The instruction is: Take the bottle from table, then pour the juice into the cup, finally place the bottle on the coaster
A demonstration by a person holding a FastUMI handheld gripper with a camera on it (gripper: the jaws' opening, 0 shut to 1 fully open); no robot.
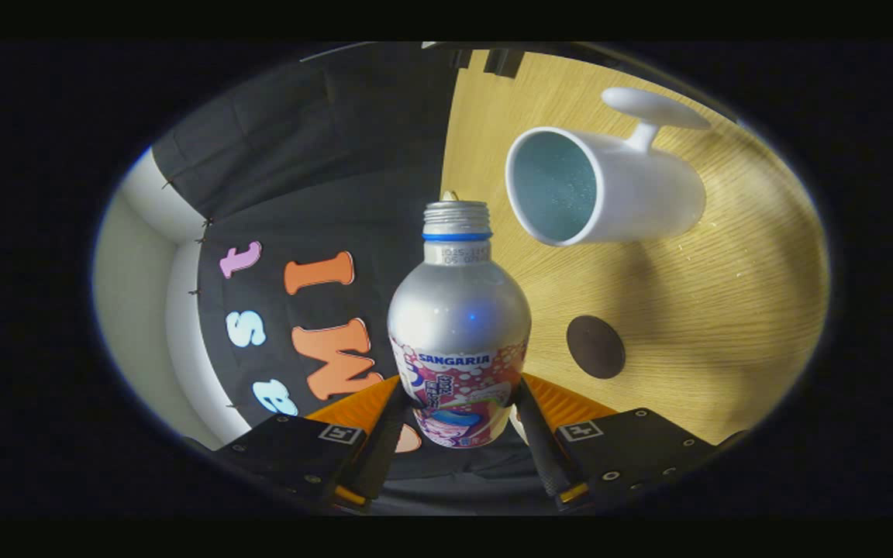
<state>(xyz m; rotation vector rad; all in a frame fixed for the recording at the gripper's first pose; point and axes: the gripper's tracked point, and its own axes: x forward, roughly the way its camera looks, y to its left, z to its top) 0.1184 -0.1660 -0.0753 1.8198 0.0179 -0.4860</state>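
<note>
Gripper view. The gripper (458,422) clamps the bottle (458,333) between its two fingers, one black finger (384,446) pressing on each side of the lower body, over the printed label. Orange finger backing shows behind the bottle on both sides.

Bottle: silver metal body, rounded shoulder narrowing to a short threaded neck. Cap is off; bare threads at the mouth, with a blue ring just beneath them. Lower part wrapped in a busy pink, white and blue label with bubble shapes. A small bluish glint sits on the shoulder. Liquid level not visible through the metal.

The bottle is held clear of the wooden table (725,310), with the view rolled, so the tabletop appears tilted to the side and the dark cloth wall fills the other side.

The cup (609,186), white with a pale bluish inside and a white handle, stands on the table beyond the bottle's mouth and off to one side, apart from it. Its opening faces the camera.

The coaster (595,346), a dark round disc, lies flat on the table near the bottle's shoulder, between cup and fingers.
</note>
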